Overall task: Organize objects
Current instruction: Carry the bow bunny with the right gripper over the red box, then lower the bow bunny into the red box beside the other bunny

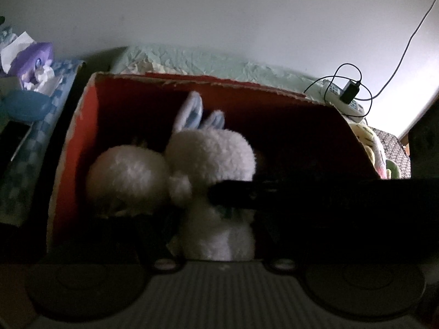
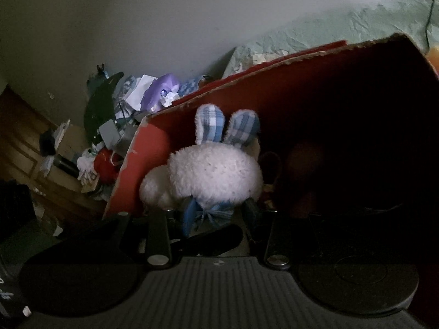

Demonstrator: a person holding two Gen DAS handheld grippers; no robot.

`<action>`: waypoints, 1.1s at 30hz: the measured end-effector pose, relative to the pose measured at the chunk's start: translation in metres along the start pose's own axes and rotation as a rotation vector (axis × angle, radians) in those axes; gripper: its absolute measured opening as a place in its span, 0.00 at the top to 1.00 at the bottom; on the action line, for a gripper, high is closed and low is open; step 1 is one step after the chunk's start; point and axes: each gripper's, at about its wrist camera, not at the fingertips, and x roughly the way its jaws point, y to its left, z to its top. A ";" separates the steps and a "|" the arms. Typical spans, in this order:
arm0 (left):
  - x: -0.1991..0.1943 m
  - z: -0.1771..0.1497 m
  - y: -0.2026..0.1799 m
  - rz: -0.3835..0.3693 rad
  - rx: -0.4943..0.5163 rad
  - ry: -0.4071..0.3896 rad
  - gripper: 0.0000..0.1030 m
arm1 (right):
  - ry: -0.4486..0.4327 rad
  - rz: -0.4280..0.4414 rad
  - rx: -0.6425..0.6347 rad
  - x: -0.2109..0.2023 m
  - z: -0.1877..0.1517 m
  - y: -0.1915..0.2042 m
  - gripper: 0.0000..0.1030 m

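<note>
White plush bunny (image 2: pixel 215 175), blue plaid ears up, sits inside red cardboard box (image 2: pixel 315 96) near its left wall, second white plush (image 1: pixel 126 175) touching at its left. Right gripper (image 2: pixel 212 213): jaws straddle bunny's lower body at blue bow, seemingly clamped on it. Left gripper (image 1: pixel 216 235): bunny's lower body between jaws; dark, cannot tell grip. Black finger (image 1: pixel 236 194) of right gripper crosses in front. Box on green bedspread (image 1: pixel 208 60).

Both views dim, underexposed. Light falls from upper right, brightest on the wall (image 1: pixel 219 8). Red box (image 1: pixel 82 137) interior goes near black on its right side. White plush (image 2: pixel 214 175) soft, slightly blurred. Fisheye bends edges, corners vignetted.
</note>
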 end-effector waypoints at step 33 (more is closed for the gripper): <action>0.003 -0.004 -0.019 0.134 0.035 0.036 0.31 | -0.035 0.054 0.060 -0.001 0.004 -0.012 0.68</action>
